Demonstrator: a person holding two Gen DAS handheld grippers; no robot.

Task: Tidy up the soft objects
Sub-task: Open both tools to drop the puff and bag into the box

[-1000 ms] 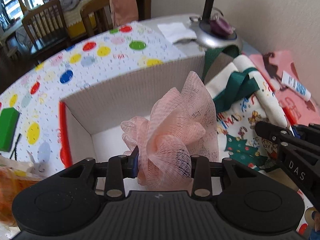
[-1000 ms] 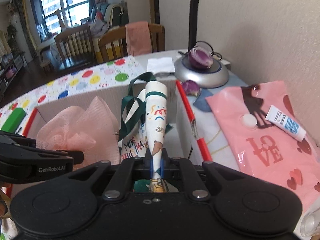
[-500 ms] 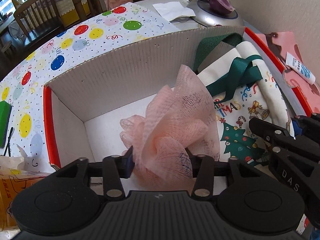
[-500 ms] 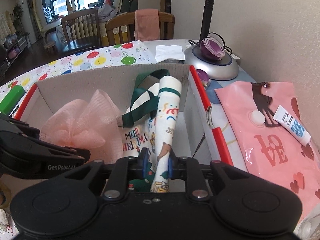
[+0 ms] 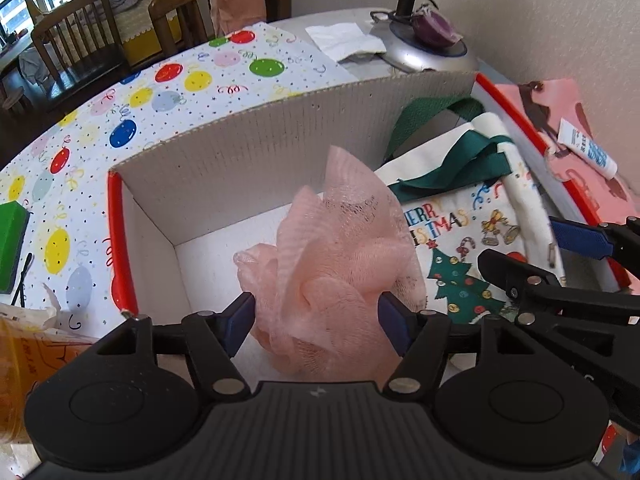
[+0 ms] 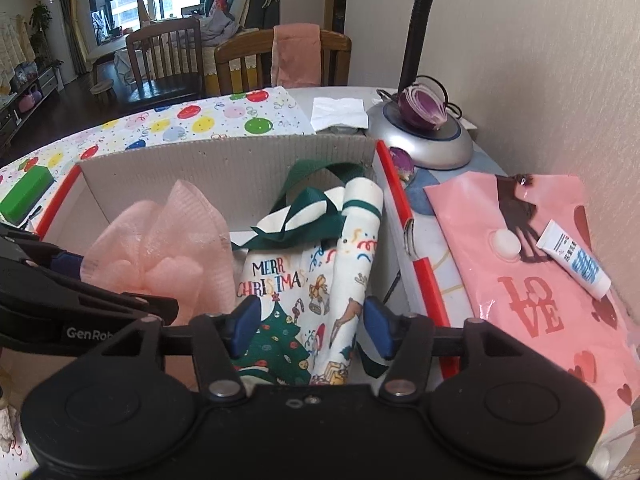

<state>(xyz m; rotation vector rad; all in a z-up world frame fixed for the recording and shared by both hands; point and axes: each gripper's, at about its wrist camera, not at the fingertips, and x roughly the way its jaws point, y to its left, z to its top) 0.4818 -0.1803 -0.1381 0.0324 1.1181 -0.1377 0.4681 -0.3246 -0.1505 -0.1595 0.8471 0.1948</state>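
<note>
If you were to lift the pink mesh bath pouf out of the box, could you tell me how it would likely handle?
The pink mesh pouf is open, ruffled netting, so it probably weighs very little. Its folds bulge between the opening left gripper, so it likely squashes and springs back. It looks unlikely to roll.

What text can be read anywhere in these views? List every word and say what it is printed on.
"MERRY CHRISTMAS": on the cloth tote bag in the cardboard box.
"LOVE": upside down on the pink plastic bag.
"GenRob", cut off by the right gripper: on the left gripper, seen in the right wrist view.
Blue print on the small white tube: too small to read.
Orange package, bottom left of the left wrist view: lettering blurred.
</note>
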